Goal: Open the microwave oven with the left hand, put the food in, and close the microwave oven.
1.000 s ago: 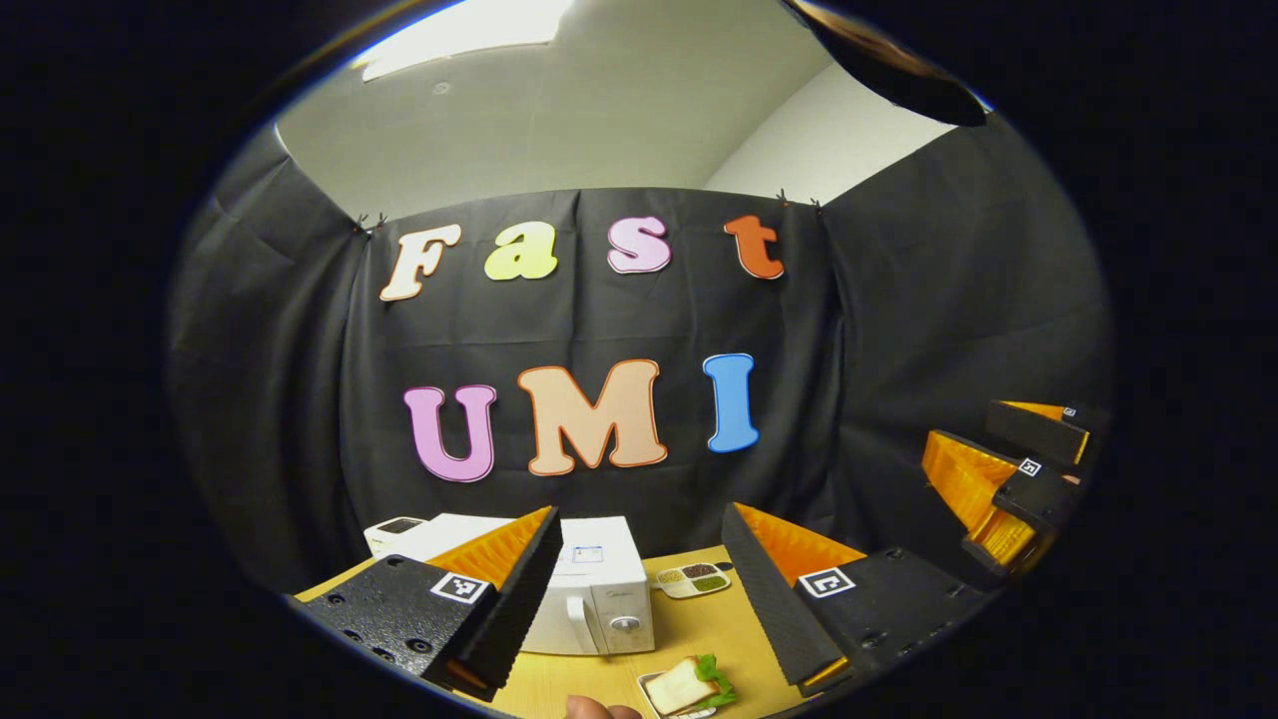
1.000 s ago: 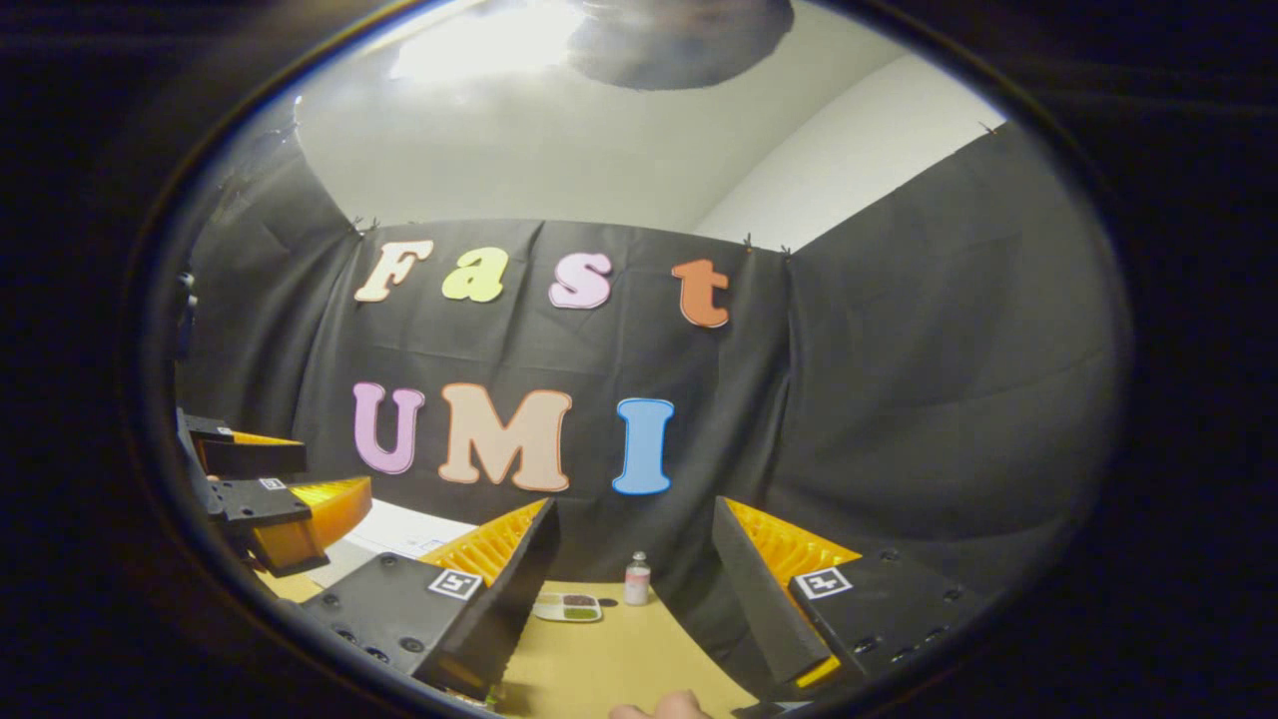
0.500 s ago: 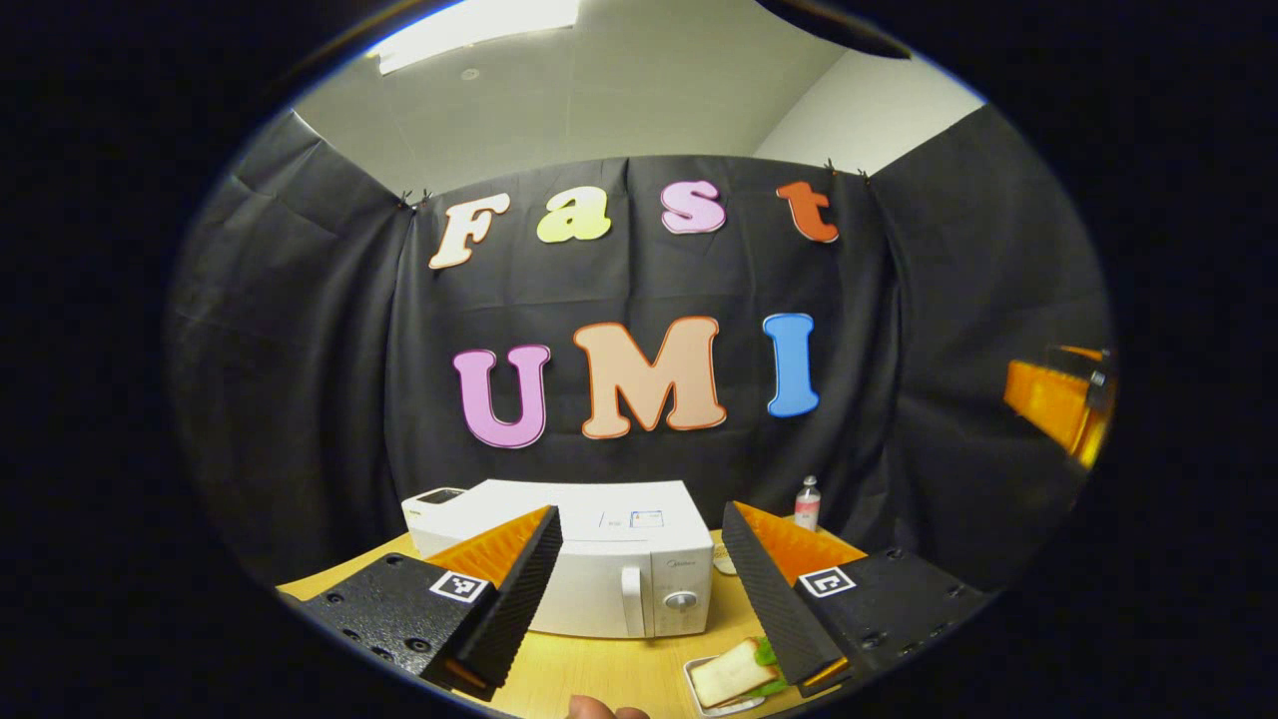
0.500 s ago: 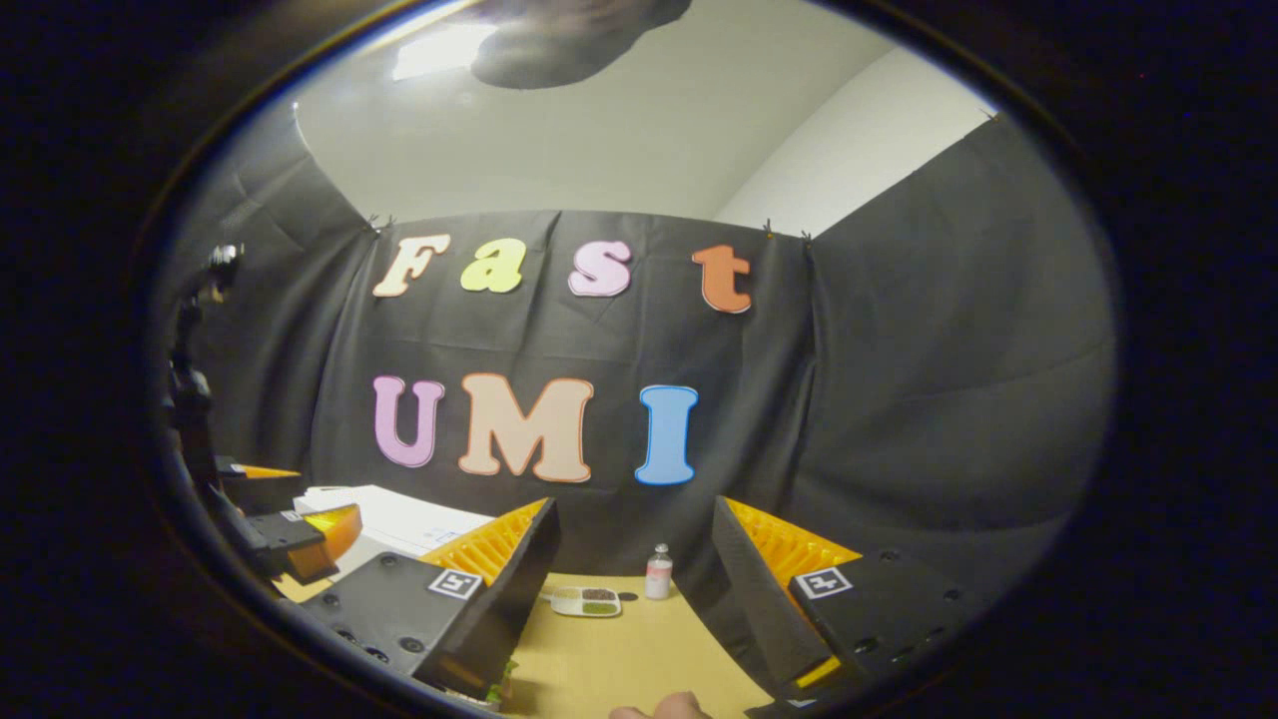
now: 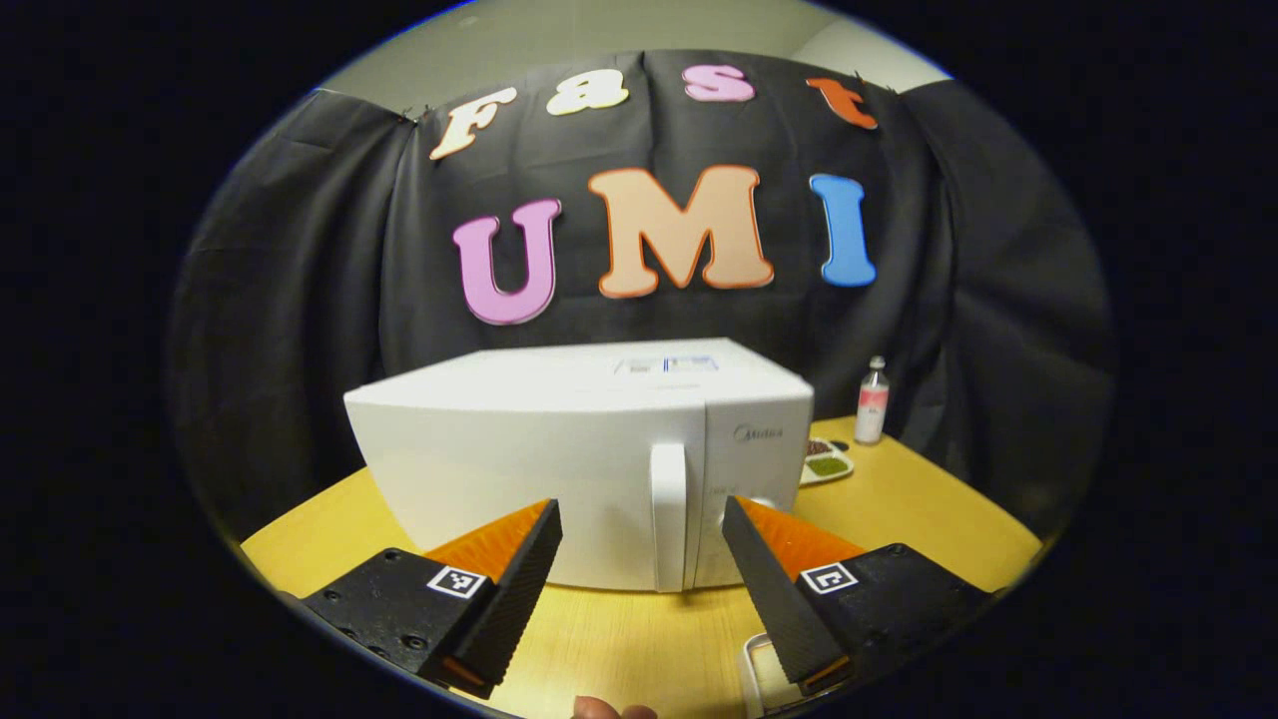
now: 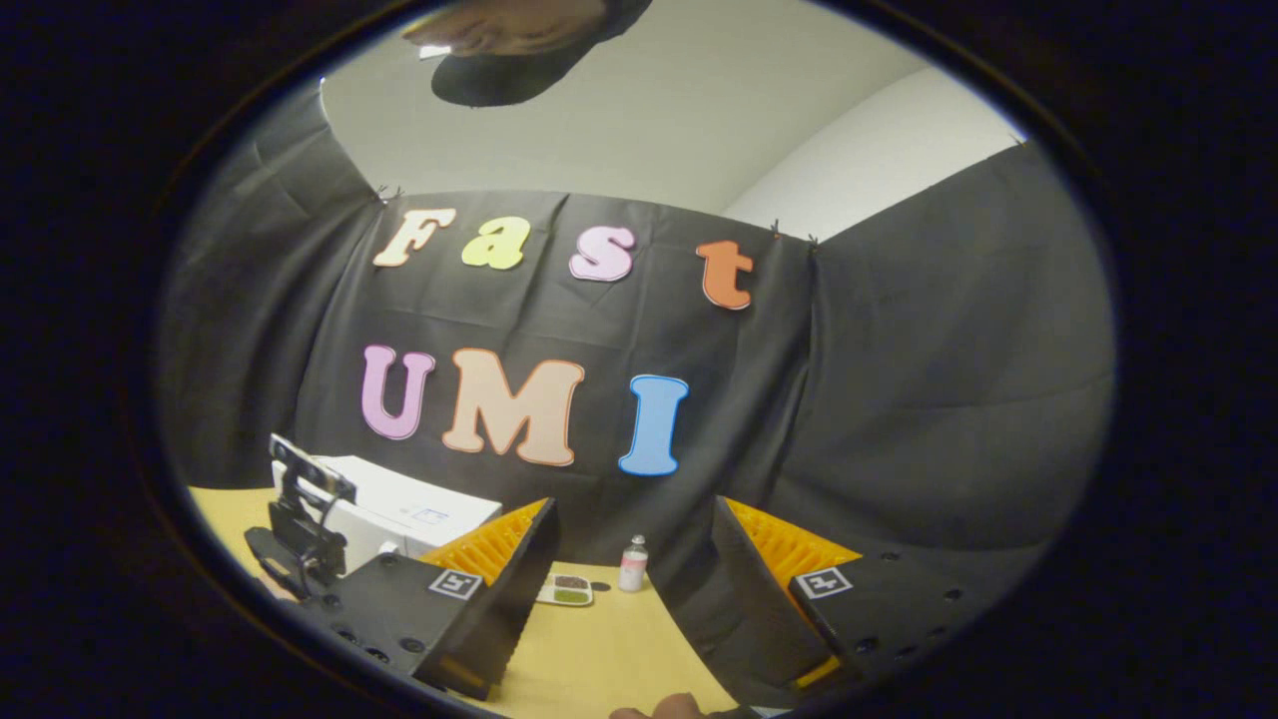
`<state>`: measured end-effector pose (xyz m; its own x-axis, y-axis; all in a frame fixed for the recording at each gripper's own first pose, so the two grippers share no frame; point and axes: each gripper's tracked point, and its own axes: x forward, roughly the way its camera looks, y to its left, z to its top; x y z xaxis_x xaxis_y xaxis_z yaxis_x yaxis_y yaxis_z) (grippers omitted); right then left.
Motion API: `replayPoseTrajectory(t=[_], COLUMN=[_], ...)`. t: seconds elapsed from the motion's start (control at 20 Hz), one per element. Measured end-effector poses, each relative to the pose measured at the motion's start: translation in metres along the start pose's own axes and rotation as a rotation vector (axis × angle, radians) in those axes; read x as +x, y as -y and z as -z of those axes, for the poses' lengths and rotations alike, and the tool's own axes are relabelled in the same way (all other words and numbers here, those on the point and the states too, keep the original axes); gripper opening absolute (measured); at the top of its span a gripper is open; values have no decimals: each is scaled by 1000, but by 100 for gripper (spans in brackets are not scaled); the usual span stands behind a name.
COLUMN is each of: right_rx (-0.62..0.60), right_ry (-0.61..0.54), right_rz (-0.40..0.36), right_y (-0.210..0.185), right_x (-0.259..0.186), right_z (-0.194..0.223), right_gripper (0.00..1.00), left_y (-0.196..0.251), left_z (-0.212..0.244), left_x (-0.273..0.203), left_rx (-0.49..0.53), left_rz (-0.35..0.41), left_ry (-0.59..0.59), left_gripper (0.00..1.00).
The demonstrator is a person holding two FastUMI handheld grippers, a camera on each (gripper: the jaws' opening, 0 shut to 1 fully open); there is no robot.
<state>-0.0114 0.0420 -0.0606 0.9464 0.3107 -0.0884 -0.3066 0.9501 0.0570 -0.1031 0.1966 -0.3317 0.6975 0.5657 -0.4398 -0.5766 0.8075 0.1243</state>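
- My left claw (image 5: 639, 559), spread wide, faces the closed microwave (image 5: 559, 459).
- I judge its rigid upright door handle (image 5: 669, 514) the best grip; the door should swing stiffly.

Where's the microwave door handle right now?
In the left gripper view, the white vertical door handle sits on the white box-shaped microwave oven, straight ahead between the open left claw's fingers.

The microwave oven (image 5: 589, 459) stands on the table (image 5: 899, 509), with a bottle (image 5: 873, 400) and dish (image 5: 827, 463) at its right.
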Motion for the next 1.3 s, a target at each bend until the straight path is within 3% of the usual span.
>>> replayPoseTrajectory(t=[0.15, 0.4, 0.5, 0.55, 0.6, 0.7, 0.85, 0.95, 1.3], right_rx=[-35, -56, -58, -61, -63, -70, -69, -69, -68], right_ry=[-8, -22, -27, -28, -30, -34, -34, -32, -32], right_rz=[4, 14, 11, 10, 9, 4, 0, 0, -21], right_y=[-1, 3, 4, 4, 4, 4, 4, 5, 0], right_x=[2, 4, 4, 5, 4, 3, 3, 1, -4], right_z=[1, 6, 8, 8, 9, 10, 10, 11, 12], right_gripper=[96, 96, 96, 96, 96, 96, 97, 97, 97], left_y=[5, 9, 13, 16, 19, 19, 21, 20, 20], left_z=[18, 16, 14, 18, 23, 23, 20, 23, 22], left_x=[21, 33, 40, 44, 43, 45, 46, 45, 42], left_rx=[15, 22, 36, 49, 52, 56, -22, -25, -34], left_rz=[21, 22, 29, 28, 47, 34, 57, 63, 67], left_ry=[-45, -22, -19, -35, -59, -54, -37, -51, -63], left_gripper=[99, 98, 93, 76, 65, 27, 11, 6, 1])
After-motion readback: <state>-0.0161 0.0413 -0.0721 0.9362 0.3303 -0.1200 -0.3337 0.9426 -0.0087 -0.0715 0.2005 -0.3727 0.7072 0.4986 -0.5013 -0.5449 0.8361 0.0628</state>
